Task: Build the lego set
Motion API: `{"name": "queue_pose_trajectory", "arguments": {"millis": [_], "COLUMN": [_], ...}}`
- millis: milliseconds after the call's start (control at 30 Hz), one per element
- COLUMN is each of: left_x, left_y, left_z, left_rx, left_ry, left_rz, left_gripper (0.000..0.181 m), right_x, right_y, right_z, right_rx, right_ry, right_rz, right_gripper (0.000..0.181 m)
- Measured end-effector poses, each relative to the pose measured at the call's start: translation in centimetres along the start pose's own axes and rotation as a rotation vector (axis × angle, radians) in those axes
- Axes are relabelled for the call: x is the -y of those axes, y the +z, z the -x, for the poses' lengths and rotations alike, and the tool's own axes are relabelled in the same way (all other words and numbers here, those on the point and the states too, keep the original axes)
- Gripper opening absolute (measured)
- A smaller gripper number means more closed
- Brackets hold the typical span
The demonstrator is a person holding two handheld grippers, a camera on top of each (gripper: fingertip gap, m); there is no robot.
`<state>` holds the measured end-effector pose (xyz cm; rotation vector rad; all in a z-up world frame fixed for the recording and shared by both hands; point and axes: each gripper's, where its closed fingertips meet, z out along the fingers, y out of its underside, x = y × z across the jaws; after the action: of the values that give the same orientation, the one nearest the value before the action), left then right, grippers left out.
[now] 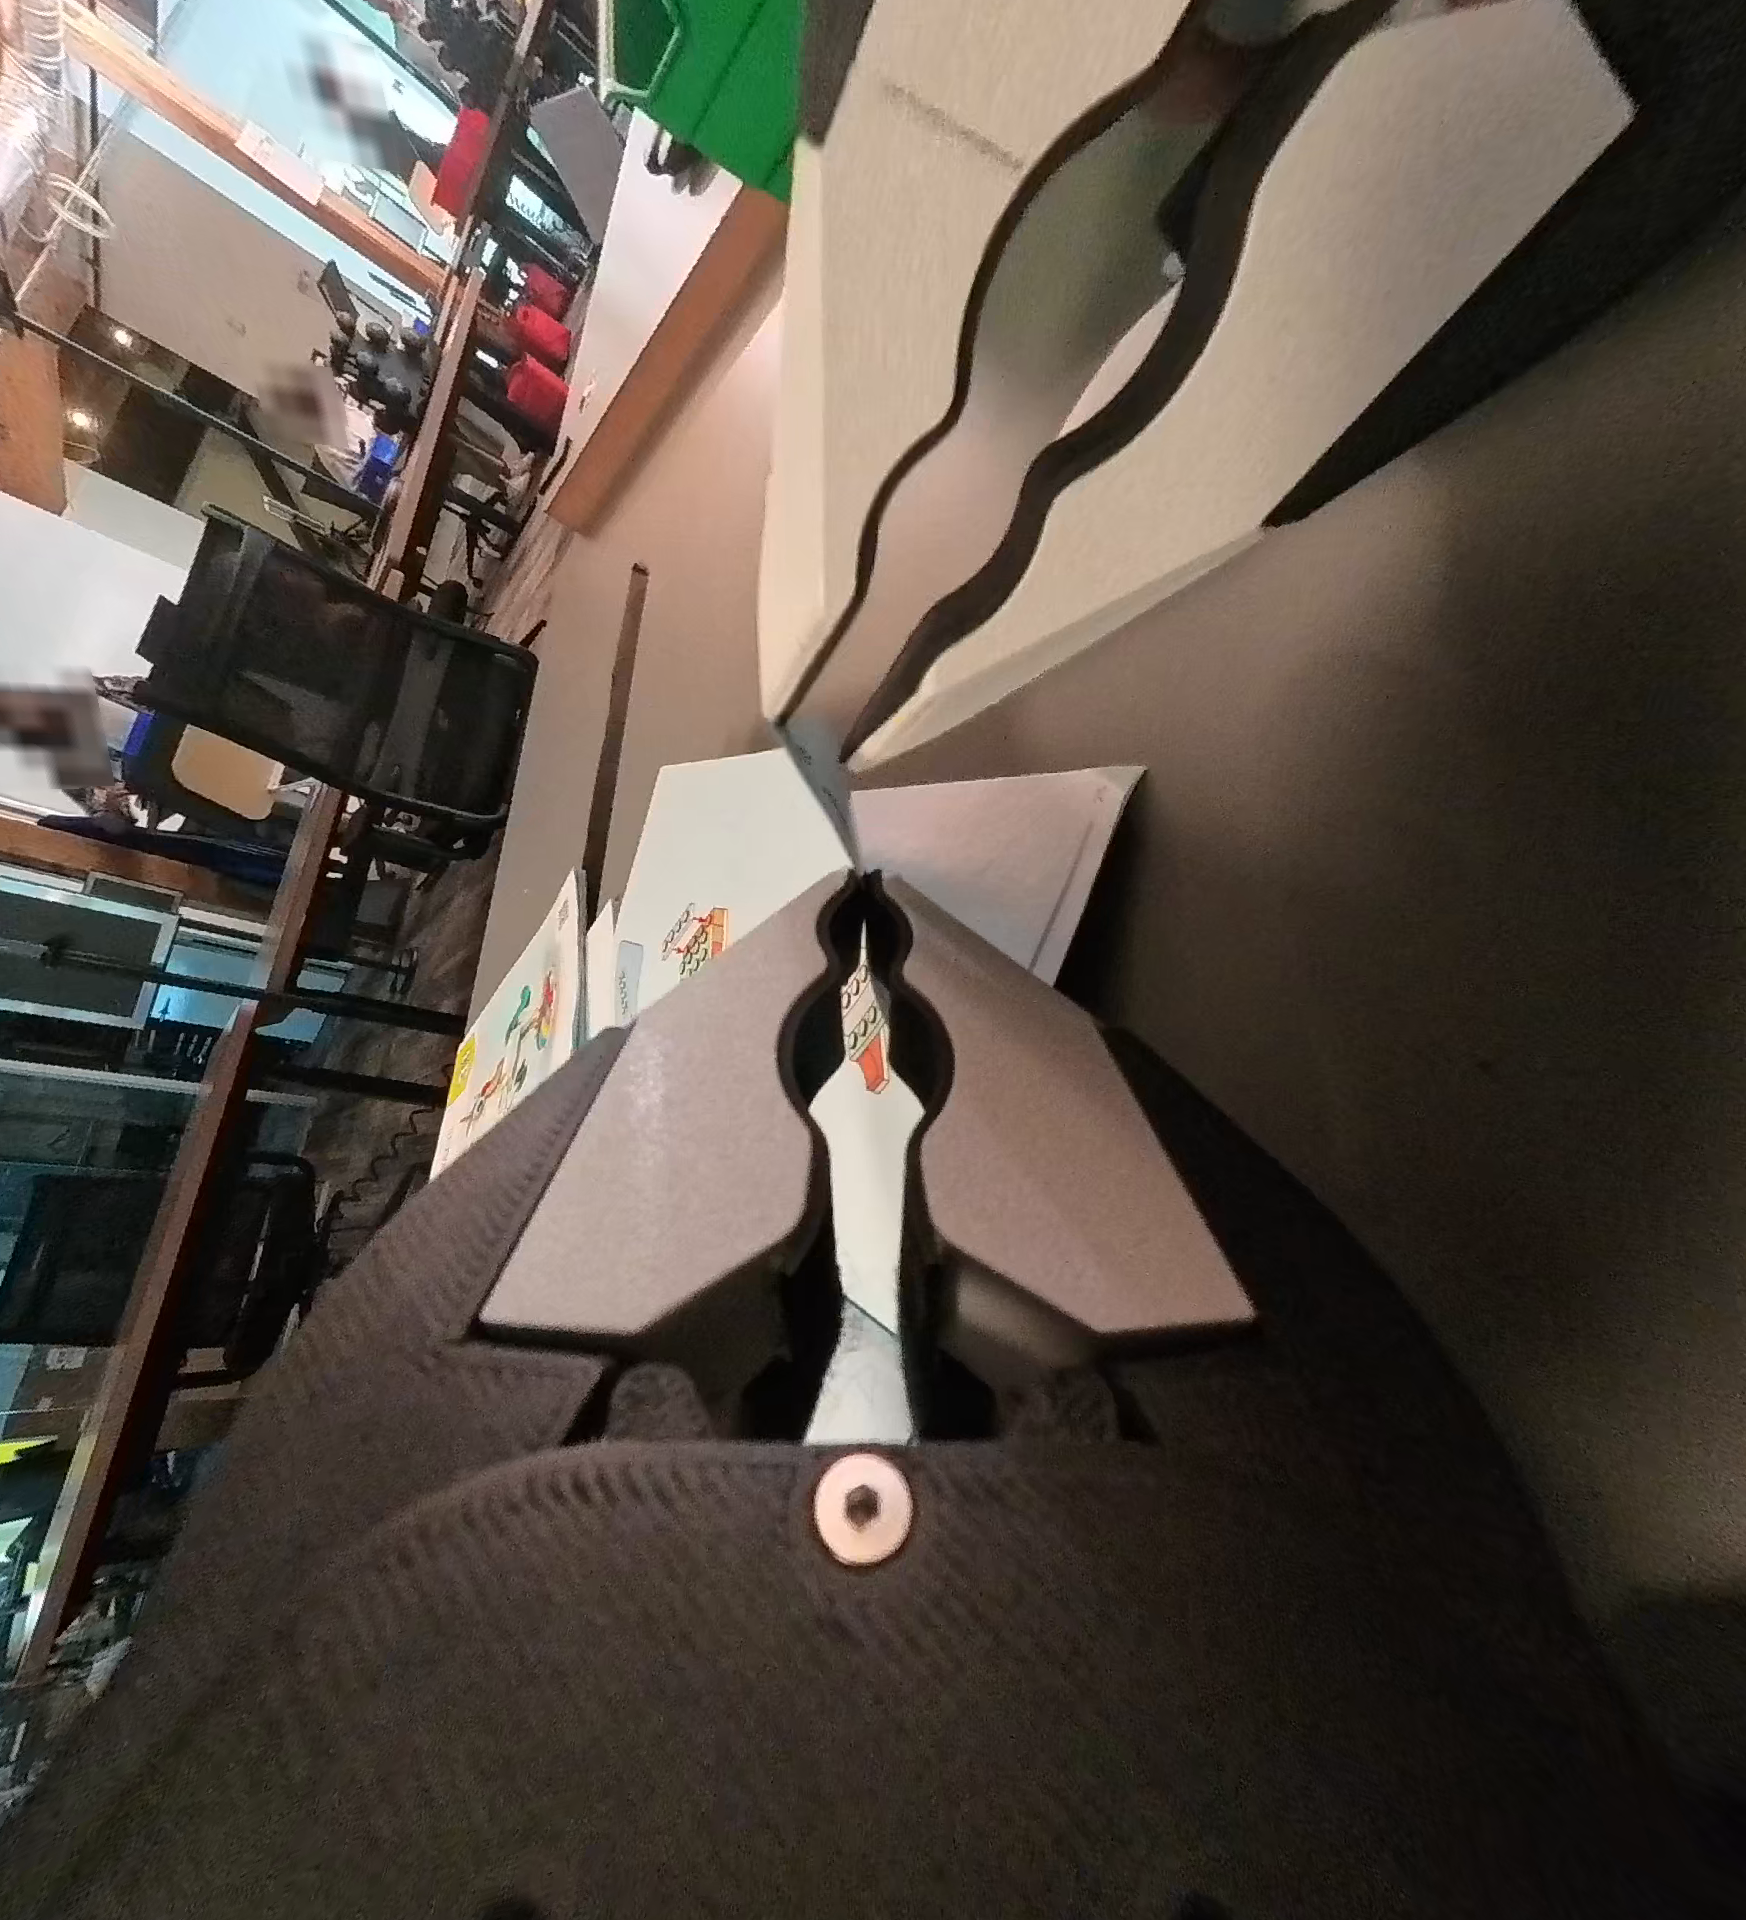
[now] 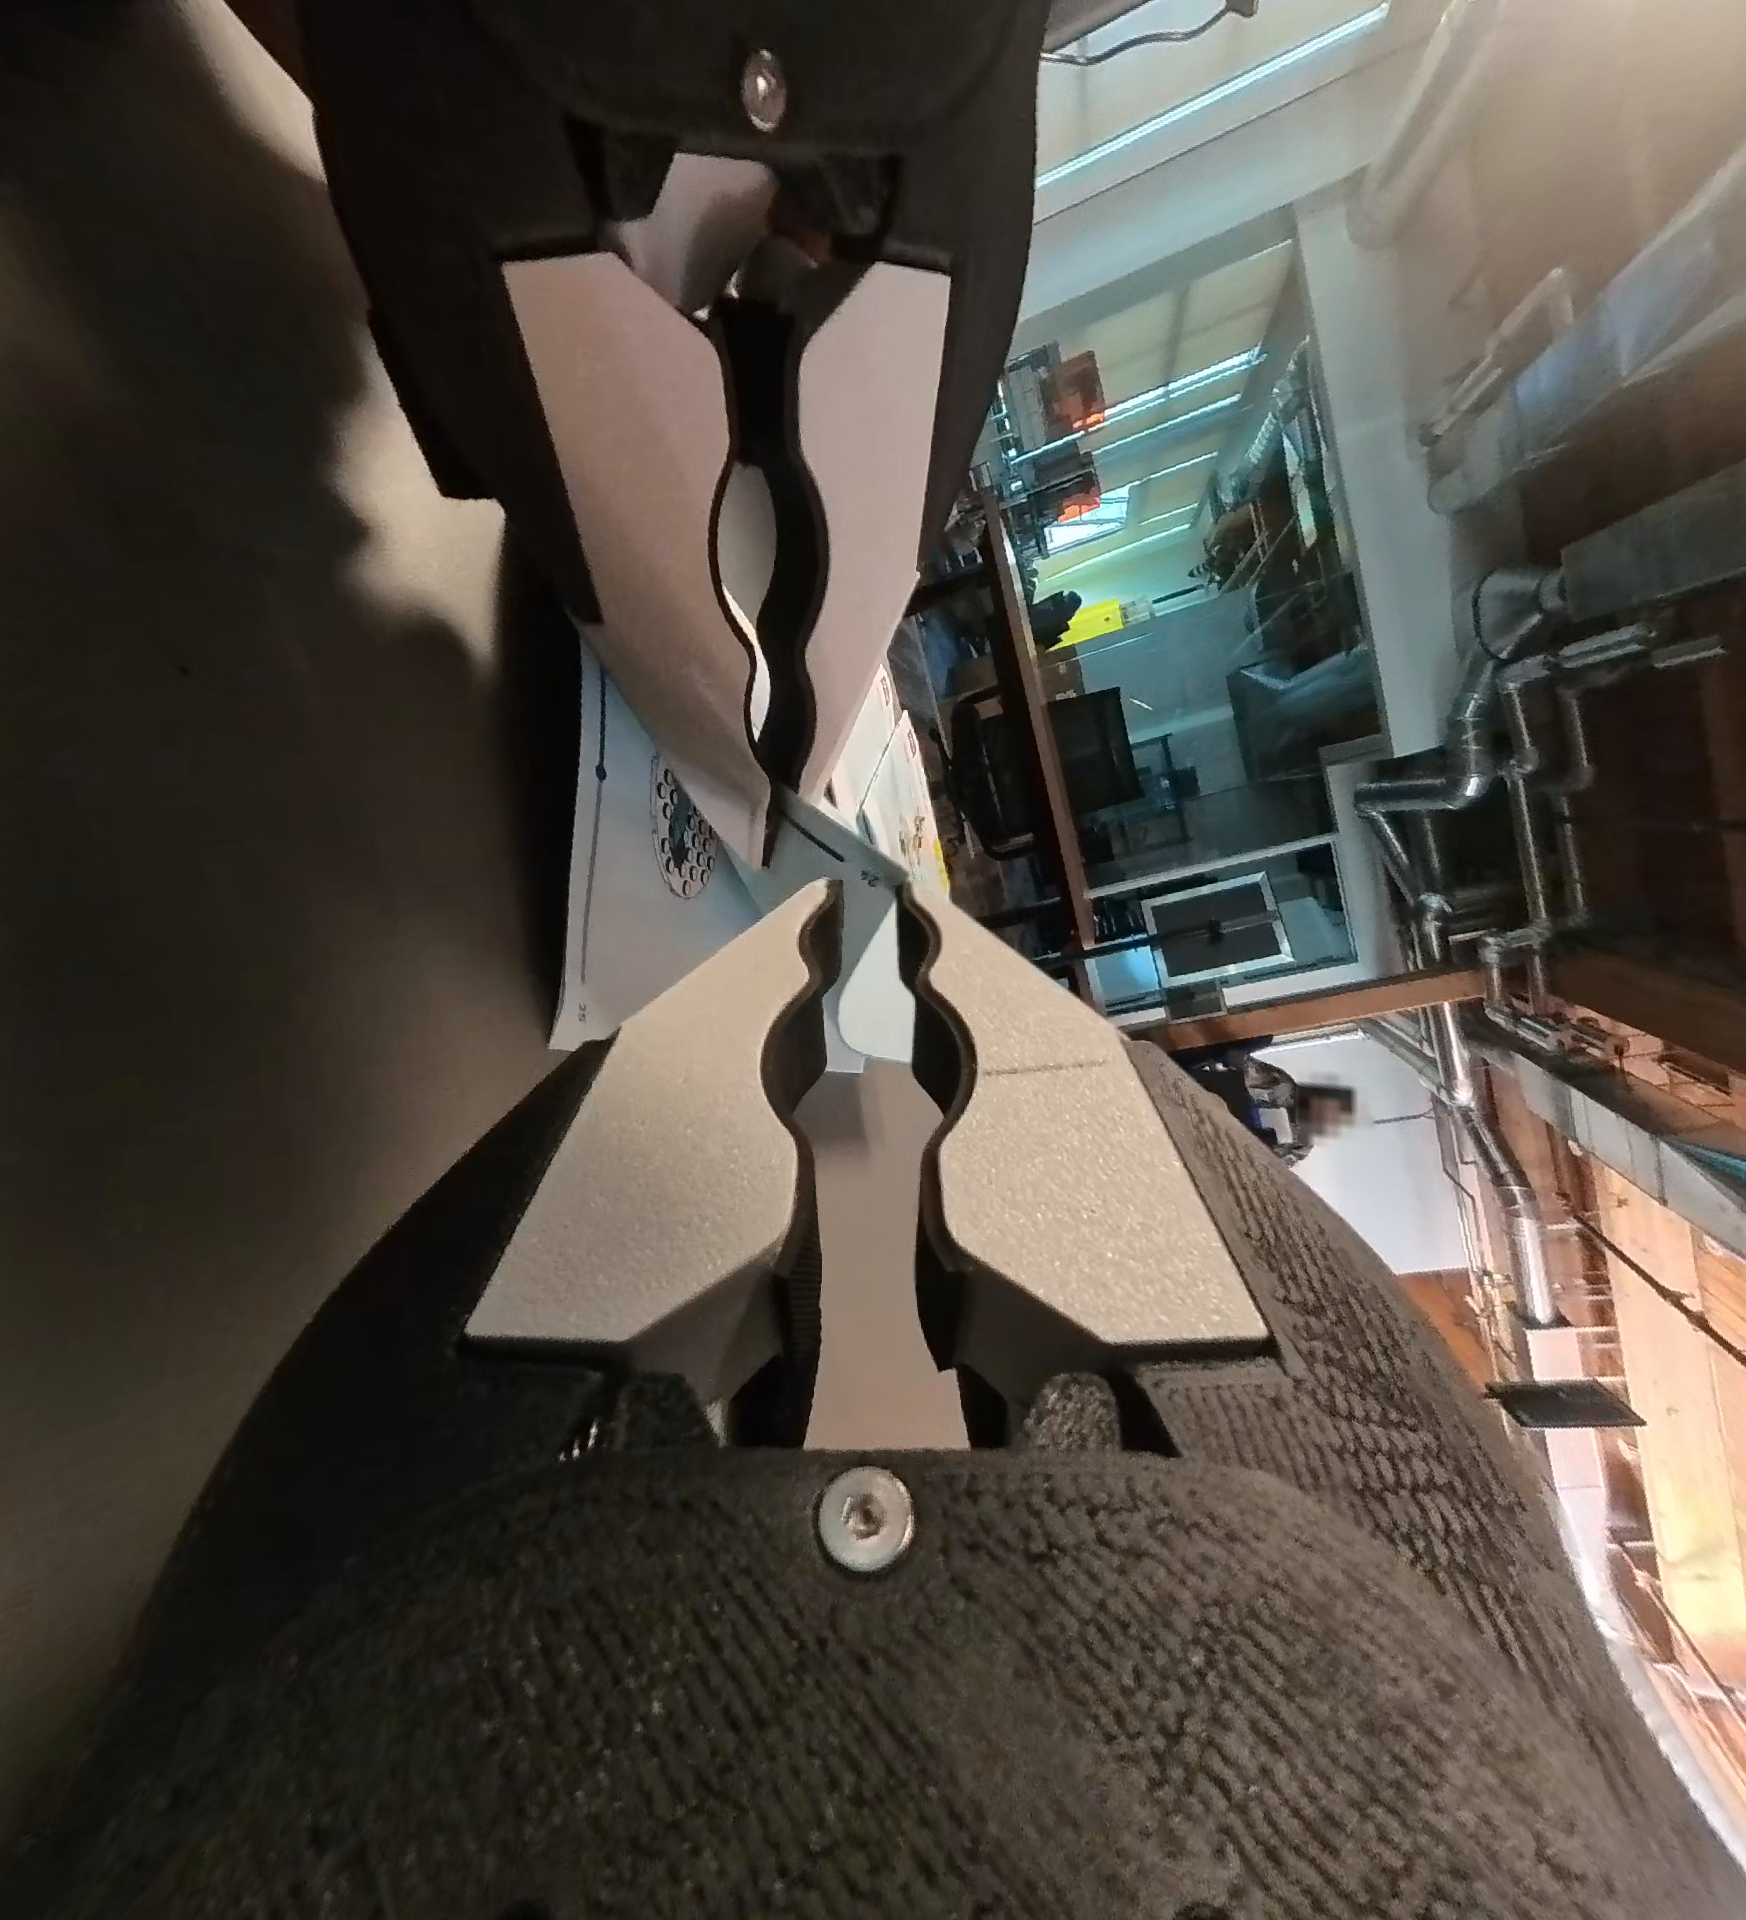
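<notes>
Both grippers on instruction booklet (image 1: 744,831) pages — left gripper (image 1: 864,883) clamped on one, right gripper (image 2: 869,894) slightly apart around another — no bricks visible, build apparently unstarted.

Left tool (image 1: 864,883): two pale grey, faceted fingers (image 1: 687,1122) with dark, wavy inner edges, mounted on a black body with a ribbed, layered surface. One silver hex-socket screw (image 1: 862,1509) sits centred on the body, near the camera.

Right tool (image 2: 869,888): same build, grey grainy fingers (image 2: 1066,1174), scalloped dark edges, coarse black body, one silver hex-socket screw (image 2: 864,1523) centred.
</notes>
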<state>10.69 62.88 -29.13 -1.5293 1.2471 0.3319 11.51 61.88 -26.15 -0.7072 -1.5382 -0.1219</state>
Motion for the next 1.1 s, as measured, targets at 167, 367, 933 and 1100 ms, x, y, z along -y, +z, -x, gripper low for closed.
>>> {"name": "queue_pose_trajectory", "arguments": {"millis": [167,367,933,1100], "left_x": [0.0,0.3,0.3,0.3], "left_y": [-0.1,-0.5,-0.4,-0.4], "left_z": [0.3,1.4,1.2,1.2], "left_rx": [0.011,0.035,0.024,0.021], "left_ry": [-0.025,-0.130,-0.123,-0.124], "left_rz": [-0.008,-0.056,-0.054,-0.056], "left_gripper": [0.000,0.000,0.000,0.000], "right_x": [0.0,0.2,0.5,0.6], "right_y": [0.0,0.1,-0.2,-0.2], "right_z": [0.4,0.5,-0.4,-0.5], "right_rx": [0.025,0.019,-0.035,-0.039], "right_ry": [-0.001,-0.036,-0.028,-0.029], "right_rz": [-0.001,0.001,-0.020,-0.022], "right_gripper": [0.005,0.005,0.009,0.009]}}
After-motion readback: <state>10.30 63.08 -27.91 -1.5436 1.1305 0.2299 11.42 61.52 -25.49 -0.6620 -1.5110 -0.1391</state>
